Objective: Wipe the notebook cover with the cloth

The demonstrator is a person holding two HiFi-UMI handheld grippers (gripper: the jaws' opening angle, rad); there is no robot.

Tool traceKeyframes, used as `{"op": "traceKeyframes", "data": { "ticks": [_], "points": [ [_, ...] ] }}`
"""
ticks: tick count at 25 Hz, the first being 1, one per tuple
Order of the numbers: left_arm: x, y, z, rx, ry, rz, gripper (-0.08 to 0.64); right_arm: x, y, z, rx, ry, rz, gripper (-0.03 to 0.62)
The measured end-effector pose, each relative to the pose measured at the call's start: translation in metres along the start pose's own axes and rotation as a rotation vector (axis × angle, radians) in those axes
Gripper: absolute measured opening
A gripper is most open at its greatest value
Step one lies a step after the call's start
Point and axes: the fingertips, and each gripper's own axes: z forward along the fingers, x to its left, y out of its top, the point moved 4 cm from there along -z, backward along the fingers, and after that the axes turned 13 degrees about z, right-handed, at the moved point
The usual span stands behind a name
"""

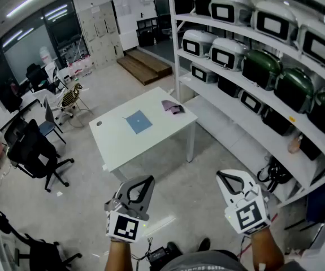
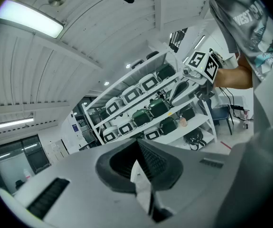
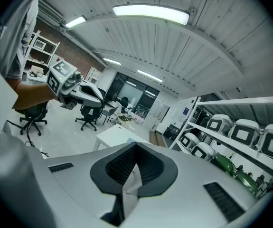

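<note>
"WEST" on grey shirt [image 2: 244, 17]

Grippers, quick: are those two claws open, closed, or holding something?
Left gripper: closed, holding nothing.
Right gripper: closed, holding nothing.

The left gripper [image 2: 137, 146] has its jaws pressed together with nothing between them. Beyond them, a white shelf rack [image 2: 199, 122] carries white and green appliances [image 2: 157, 107]. The right gripper [image 2: 192, 76] shows at upper right.

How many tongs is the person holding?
2. The left tongs are at the bottom left of the head view, the right tongs at the bottom right, both shut and empty.
</note>
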Motion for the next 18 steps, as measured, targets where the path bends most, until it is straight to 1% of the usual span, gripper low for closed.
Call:
{"op": "traceKeyframes", "data": {
  "ticks": [11,18],
  "points": [
    [-0.005,0.010,0.020,0.012,0.007,0.003,0.000,-0.022,-0.007,-0.001,-0.005,0.010,-0.004,0.029],
    [-0.014,0.022,0.042,0.028,0.004,0.004,0.000,-0.045,-0.017,-0.005,-0.025,0.034,0.034,0.031]
  ]
}}
